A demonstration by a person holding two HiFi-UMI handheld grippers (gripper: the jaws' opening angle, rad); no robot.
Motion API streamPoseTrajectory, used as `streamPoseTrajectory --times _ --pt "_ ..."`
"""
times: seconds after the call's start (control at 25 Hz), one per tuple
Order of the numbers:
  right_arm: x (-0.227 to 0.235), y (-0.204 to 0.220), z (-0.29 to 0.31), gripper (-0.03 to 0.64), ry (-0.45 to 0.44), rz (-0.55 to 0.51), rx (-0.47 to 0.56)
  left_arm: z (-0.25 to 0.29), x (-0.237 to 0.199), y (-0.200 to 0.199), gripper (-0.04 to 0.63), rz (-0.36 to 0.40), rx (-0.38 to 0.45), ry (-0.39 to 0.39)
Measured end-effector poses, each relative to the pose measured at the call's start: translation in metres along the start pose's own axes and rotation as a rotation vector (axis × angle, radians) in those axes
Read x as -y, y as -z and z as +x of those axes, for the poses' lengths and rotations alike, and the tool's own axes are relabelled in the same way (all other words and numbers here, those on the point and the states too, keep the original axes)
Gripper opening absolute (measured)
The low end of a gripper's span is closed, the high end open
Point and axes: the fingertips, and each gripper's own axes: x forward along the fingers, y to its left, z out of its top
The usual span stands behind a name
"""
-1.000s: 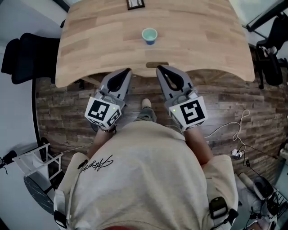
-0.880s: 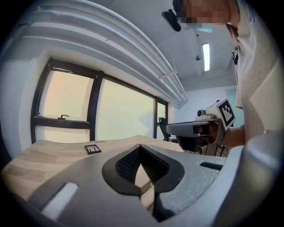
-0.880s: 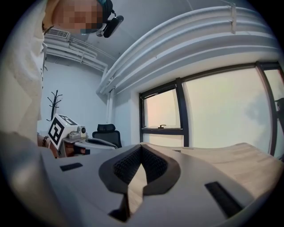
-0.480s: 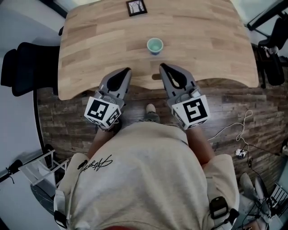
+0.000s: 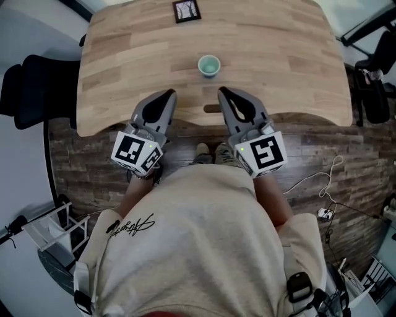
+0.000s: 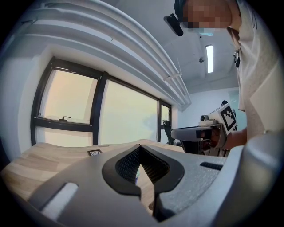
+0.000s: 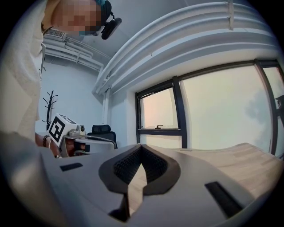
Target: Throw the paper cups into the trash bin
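Note:
A small teal paper cup (image 5: 208, 65) stands upright on the wooden table (image 5: 124, 56), near the middle of its front half. My left gripper (image 5: 168, 94) reaches over the table's near edge, to the left of the cup and short of it. My right gripper (image 5: 221, 93) is just short of the cup and slightly to its right. Both are shut with nothing between the jaws. In the left gripper view the left gripper (image 6: 140, 147) shows its pads together, as does the right gripper (image 7: 141, 147) in its own view. No trash bin is clearly in view.
A small framed marker card (image 5: 186, 10) lies at the table's far edge. A black chair (image 5: 34, 80) stands at the table's left, and dark equipment (image 5: 374, 86) at its right. Cables (image 5: 322, 186) trail over the wood floor. A white rack (image 5: 55, 226) is at lower left.
Both grippers have moved forward, from the table's near edge to over it, closer to the cup. They stayed shut. The cup has not moved on the table.

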Motion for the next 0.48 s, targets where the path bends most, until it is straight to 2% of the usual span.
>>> streamPoseTrajectory --times 0.28,0.48 --pt "0.013 -0.002 0.003 0.011 -0.057 -0.020 -0.012 0.011 0.002 -0.003 0.003 -0.017 0.007 -0.036" --pt "0.017 0.010 0.013 0.012 -0.115 -0.052 -0.077 0.015 -0.003 0.000 0.003 -0.024 0.013 -0.061"
